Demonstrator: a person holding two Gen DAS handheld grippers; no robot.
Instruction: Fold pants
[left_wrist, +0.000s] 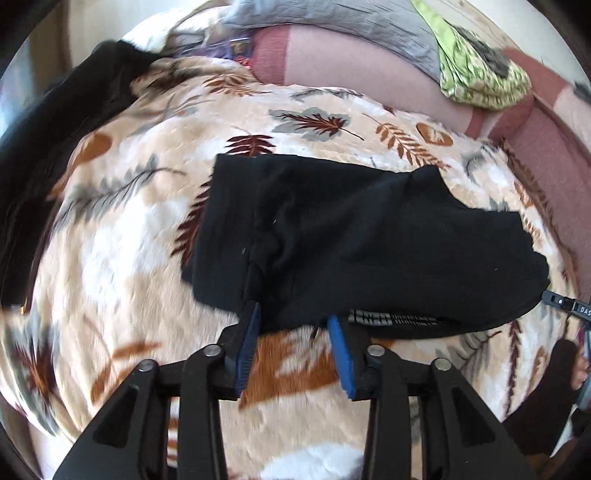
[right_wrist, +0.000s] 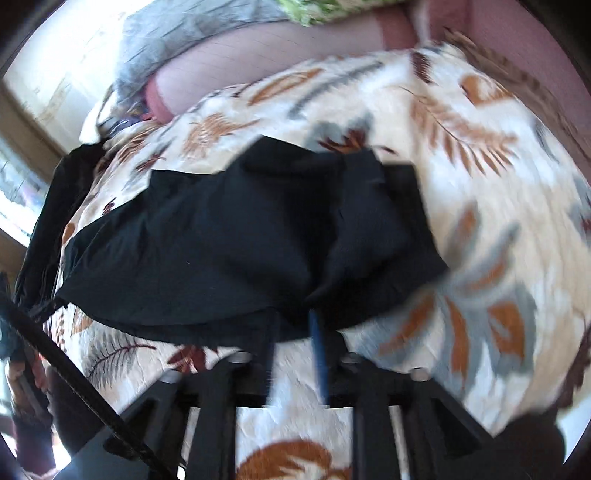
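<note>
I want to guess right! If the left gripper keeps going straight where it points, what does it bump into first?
Probably the black pants: the left gripper points at their near edge, lying on the leaf-print blanket.

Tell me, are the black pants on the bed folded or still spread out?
Folded. The black pants lie as a compact layered bundle on the leaf-print blanket, edges doubled over, no legs stretched out.

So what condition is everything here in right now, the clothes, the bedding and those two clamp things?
Black pants: folded over into a compact bundle, lying on the blanket.
Leaf-print blanket: spread out under the pants.
Left gripper: fingers apart at the pants' near edge, not pressing the cloth.
Right gripper: fingers apart, blurred, at the pants' near edge.
Green cloth: crumpled on the pink bedding.
Grey cloth: rumpled, farther back.
</note>
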